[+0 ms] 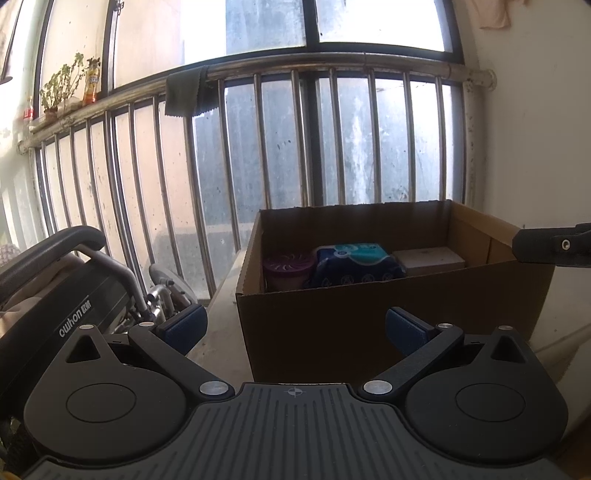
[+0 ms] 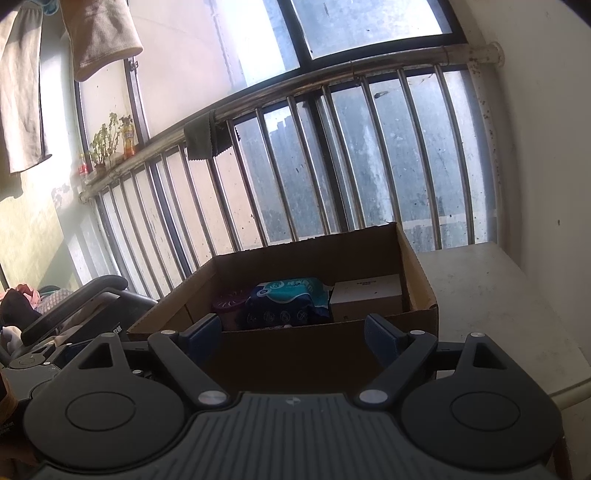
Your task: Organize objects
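I am working on an enclosed household balcony. Evidence: a steel railing of vertical bars [image 1: 280, 147] before grimy, dark-framed window panes [image 2: 369, 26]; beige laundry garments [image 2: 99, 33] hanging overhead; a small green potted plant [image 1: 59, 88] and an orange drink bottle [image 1: 92, 81] on the ledge; a dark green rag [image 2: 201, 136] draped over the rail; a folded black wheelchair [image 1: 66, 288]; an open brown cardboard box [image 1: 369, 325] of household goods.

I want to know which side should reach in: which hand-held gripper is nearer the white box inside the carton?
Right, probably. The right hand-held gripper hangs open at the carton's near wall before the white box; the left hand-held gripper, also open, sits farther back and left.
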`<state>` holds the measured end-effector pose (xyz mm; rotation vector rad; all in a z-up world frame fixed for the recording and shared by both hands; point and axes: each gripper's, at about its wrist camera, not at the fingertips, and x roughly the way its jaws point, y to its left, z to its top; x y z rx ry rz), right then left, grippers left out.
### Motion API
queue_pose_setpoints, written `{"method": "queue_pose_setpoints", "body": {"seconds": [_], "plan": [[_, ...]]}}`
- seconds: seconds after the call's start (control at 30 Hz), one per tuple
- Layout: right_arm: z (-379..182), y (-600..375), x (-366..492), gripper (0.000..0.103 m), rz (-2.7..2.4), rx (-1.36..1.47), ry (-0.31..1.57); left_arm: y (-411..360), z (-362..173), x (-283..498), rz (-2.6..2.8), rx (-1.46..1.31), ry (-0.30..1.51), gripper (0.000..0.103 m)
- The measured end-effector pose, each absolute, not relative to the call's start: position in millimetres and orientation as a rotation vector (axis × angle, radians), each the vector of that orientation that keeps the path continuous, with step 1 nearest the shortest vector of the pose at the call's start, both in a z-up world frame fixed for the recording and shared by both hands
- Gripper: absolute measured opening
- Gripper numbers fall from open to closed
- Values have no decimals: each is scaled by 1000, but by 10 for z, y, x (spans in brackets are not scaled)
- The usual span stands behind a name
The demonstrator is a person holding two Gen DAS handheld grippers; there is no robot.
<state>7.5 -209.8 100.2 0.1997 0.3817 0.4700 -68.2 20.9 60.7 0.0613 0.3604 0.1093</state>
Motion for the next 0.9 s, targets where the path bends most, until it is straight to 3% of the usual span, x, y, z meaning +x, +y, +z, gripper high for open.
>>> {"method": "queue_pose_setpoints", "body": {"seconds": [0.9], "plan": [[989,-2132,89,88,470,214,390,193,590,-661,108,76,370,103]]}}
